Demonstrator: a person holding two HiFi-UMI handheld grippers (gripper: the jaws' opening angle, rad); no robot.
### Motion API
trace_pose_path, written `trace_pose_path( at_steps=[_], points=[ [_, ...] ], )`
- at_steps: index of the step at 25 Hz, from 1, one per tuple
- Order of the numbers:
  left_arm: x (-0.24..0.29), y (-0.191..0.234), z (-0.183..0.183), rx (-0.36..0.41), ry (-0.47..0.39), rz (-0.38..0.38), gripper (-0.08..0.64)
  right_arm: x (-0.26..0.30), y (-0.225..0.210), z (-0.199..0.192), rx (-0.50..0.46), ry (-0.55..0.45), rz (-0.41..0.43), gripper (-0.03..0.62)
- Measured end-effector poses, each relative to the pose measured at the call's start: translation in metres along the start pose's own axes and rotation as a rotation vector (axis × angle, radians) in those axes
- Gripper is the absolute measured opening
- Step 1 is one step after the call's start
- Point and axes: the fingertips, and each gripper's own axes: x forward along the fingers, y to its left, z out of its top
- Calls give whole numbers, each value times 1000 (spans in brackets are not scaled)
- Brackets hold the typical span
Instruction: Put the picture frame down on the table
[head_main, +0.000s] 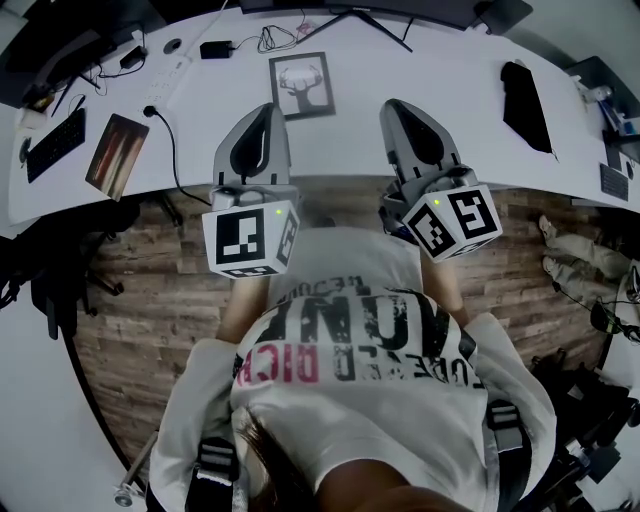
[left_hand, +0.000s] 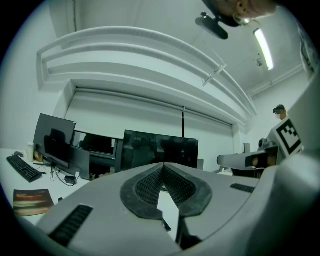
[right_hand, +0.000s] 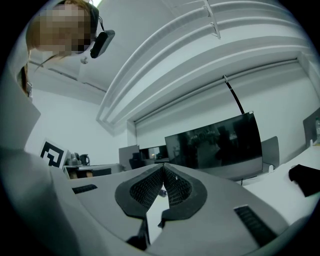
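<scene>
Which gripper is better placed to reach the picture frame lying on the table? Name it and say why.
Left, probably. The left gripper ends beside the picture frame, at its near-left corner; the right gripper stands farther to the side. Both are shut and empty.

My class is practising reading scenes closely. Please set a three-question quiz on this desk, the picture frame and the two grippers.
1. True or false: the picture frame lies flat on the table.
2. Which is shut on the frame? A. left gripper B. right gripper C. neither
3. Fill in: in the head view, the keyboard lies to the frame's ___.

Key: 1 true; 2 C, both are shut and empty; 3 left.
</scene>
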Motion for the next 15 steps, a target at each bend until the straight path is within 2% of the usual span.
trace_pose_path(
  at_steps=[15],
  points=[
    [22, -14, -3, 22, 25, -21, 3, -1, -21, -4, 5, 10, -12, 2]
  ],
)
